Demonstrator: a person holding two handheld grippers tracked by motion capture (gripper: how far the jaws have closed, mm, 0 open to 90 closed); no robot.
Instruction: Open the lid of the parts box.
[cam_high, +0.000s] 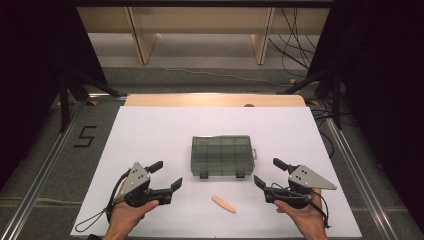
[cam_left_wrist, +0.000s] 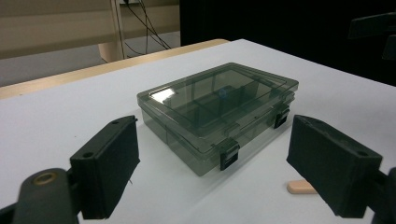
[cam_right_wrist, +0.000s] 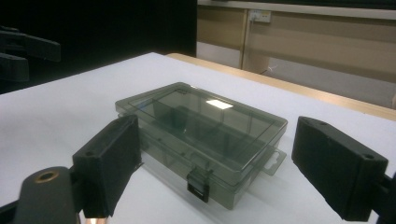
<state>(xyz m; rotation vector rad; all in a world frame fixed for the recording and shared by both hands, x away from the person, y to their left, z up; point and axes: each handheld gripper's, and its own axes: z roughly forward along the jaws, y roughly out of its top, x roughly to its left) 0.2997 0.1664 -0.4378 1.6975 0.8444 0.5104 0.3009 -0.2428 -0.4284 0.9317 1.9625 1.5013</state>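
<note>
While flanking closed box (cam_high: 222, 155), each hand-held gripper (cam_high: 167, 175) (cam_high: 267, 173) gapes wide, empty.

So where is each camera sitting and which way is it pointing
High view: above the person's side, facing forward and down at the white table; both hands and grippers show.
Left gripper view: rides the left gripper, facing the compartment box; own jaws show.
Right gripper view: rides the right gripper, facing that box; own jaws show.
All share the box.

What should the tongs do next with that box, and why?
Probably ease both tongs forward to the two black latches and flip them up. The box is shut, both tongs, left and right, are open and empty, and the stick lies loose in front of it.
</note>
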